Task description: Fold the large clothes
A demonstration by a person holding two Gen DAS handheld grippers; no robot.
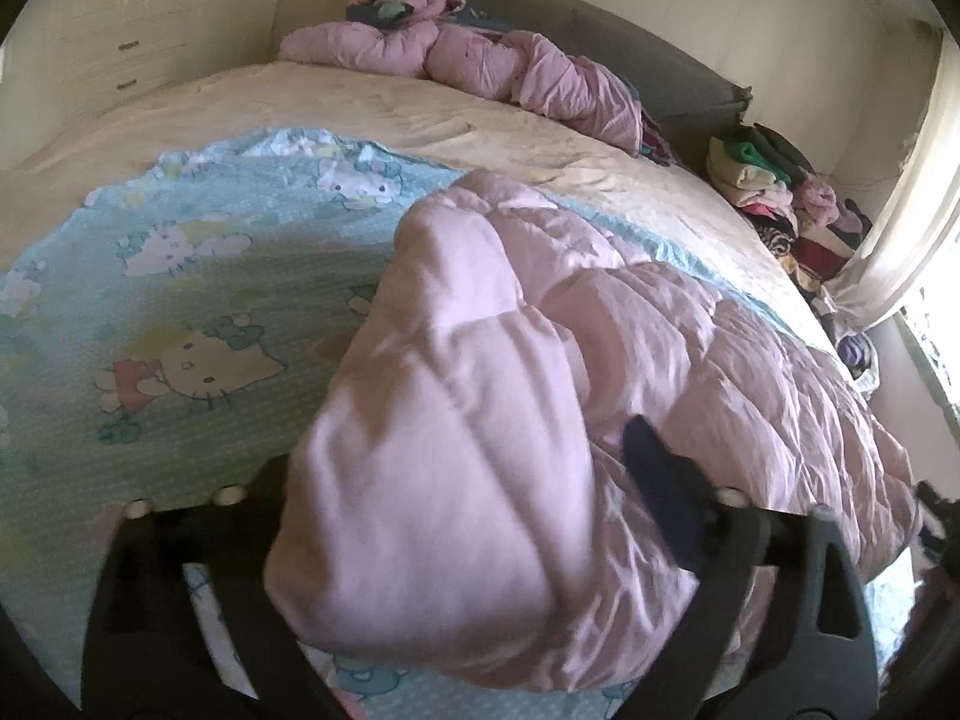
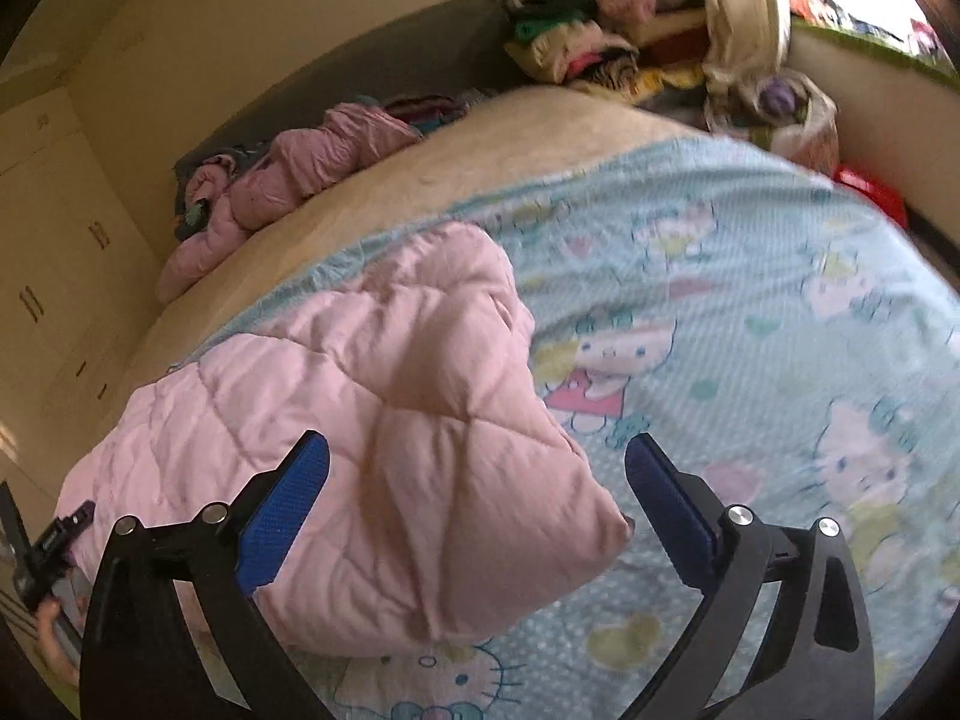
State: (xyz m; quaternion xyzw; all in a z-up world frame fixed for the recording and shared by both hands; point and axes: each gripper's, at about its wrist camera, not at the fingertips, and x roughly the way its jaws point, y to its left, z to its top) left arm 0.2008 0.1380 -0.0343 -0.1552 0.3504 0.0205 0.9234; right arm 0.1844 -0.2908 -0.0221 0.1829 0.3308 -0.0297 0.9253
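No legible writing; the blue sheet (image 2: 750, 276) carries cartoon-cat prints. Your left gripper (image 1: 480, 480) pinches the pink quilt (image 1: 456, 480). Your right gripper (image 2: 477, 474) stands spread around its corner; only its view shows red items (image 2: 876, 195) at 2 o'clock.

From my feed, the pink quilt (image 2: 384, 420) was soft stitched cloth with a faint sheen. The blue cartoon-print blanket (image 2: 750, 300) looked matt, finely dotted. My right tongs (image 2: 477, 516) had matt black plastic arms, textured blue pads (image 2: 282, 516) and shiny metal bolts (image 2: 739, 515).
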